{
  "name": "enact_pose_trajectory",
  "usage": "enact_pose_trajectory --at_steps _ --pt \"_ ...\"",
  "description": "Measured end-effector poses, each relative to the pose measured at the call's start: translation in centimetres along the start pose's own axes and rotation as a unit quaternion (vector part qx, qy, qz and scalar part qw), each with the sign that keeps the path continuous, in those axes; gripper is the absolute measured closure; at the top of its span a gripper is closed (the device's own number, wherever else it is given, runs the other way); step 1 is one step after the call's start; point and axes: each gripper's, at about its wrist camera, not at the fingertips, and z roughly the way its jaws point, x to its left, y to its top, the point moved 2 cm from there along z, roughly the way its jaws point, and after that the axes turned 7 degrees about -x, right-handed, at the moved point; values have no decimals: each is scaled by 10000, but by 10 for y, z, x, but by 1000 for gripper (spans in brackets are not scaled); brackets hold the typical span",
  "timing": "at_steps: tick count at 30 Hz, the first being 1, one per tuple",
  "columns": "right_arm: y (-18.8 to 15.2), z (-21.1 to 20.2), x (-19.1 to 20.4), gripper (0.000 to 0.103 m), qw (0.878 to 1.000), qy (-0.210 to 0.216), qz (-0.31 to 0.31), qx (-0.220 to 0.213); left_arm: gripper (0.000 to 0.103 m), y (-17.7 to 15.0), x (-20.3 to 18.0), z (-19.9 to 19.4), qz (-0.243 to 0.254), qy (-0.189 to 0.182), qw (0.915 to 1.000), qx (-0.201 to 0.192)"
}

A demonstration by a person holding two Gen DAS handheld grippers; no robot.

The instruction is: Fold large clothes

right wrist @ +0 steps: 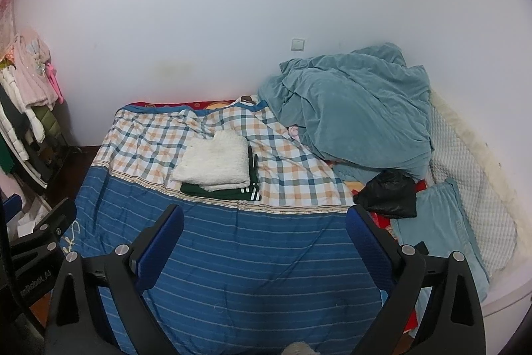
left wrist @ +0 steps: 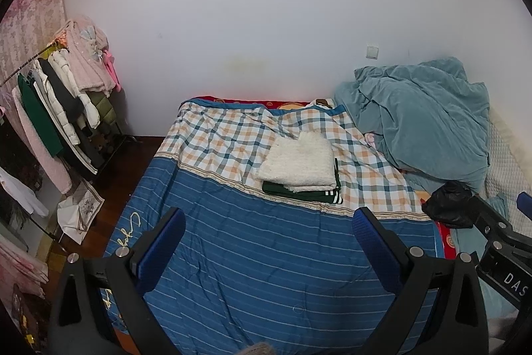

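I held my left hand-held gripper point(left wrist: 269, 222) and right hand-held gripper point(right wrist: 264, 218) wide apart and empty above the blue striped quilt point(left wrist: 266, 255), while the folded white sweater point(left wrist: 299, 163) lay on folded green clothes point(left wrist: 302, 191) (both on the bed's checked part).

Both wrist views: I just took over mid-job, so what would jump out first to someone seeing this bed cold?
A neat stack sits mid-bed on the checked part of the quilt: a folded white fluffy garment on top of a folded dark green one. To its right, a crumpled teal blanket is heaped against the wall, with a black bag in front of it. Both the left gripper and the right gripper hover open and empty over the blue striped part.
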Motion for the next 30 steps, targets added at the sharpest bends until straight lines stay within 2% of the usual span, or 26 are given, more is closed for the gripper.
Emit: enact_pose_trajectory --at_steps 30 --pt "-17 -22 13 3 9999 23 122 -105 0 5 -1 -18 -15 -55 9997 -232"
